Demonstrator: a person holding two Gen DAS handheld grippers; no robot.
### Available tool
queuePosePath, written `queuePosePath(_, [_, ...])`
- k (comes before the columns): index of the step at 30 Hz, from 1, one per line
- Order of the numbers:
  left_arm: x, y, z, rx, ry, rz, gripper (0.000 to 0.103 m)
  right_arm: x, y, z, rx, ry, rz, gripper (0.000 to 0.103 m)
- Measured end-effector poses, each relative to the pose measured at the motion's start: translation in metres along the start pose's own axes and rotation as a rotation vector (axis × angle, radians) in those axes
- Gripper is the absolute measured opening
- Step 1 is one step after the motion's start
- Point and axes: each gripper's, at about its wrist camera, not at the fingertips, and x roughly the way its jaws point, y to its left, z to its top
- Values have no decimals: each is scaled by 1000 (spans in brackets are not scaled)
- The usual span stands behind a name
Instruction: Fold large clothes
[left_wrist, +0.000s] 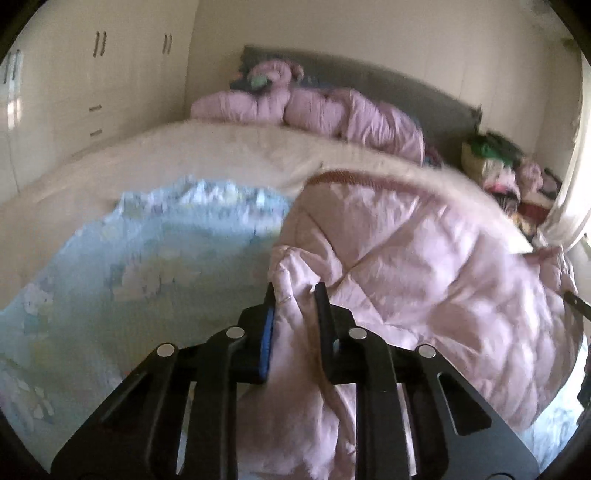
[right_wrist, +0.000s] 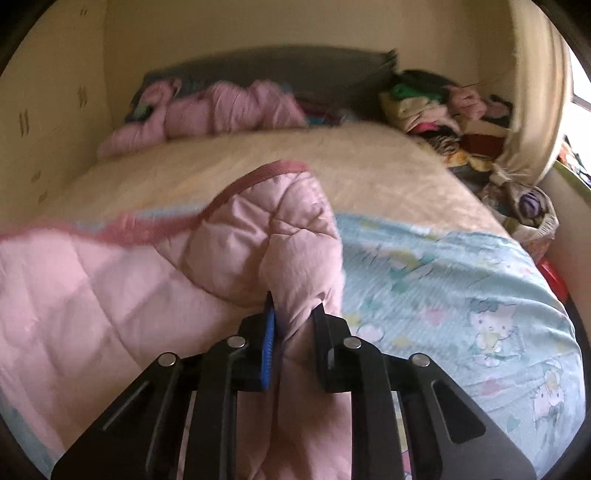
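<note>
Bedroom bed (right_wrist: 461, 295) carries my pink quilted garment (right_wrist: 110, 295), both the left gripper (left_wrist: 295, 291) and right gripper (right_wrist: 295, 302) with fingers clamped on its corners, so I'd carry them evenly toward twelve o'clock, keeping the edge taut.

Pink quilt (left_wrist: 424, 266): quilted cloth, soft sheen. Bedsheet (right_wrist: 461, 295): printed matt cotton. Wardrobe (left_wrist: 74, 92): glossy, smooth.

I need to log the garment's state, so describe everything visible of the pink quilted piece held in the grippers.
The pink quilted piece looks like puffy, padded fabric stitched in diamonds, with a darker pink trim along one edge. It is bunched and partly lifted over the blue printed sheet on the bed. The left gripper and right gripper each pinch a gathered fold.
</note>
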Motion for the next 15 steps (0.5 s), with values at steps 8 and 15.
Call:
queuePosePath(8, [13,-31,38,53,-122,15,12,4,-10,34,71,-83,-38,15])
queuePosePath(15, [47,-33,37,32,-119,30,12,38,-13,33,118,-30,-91,15])
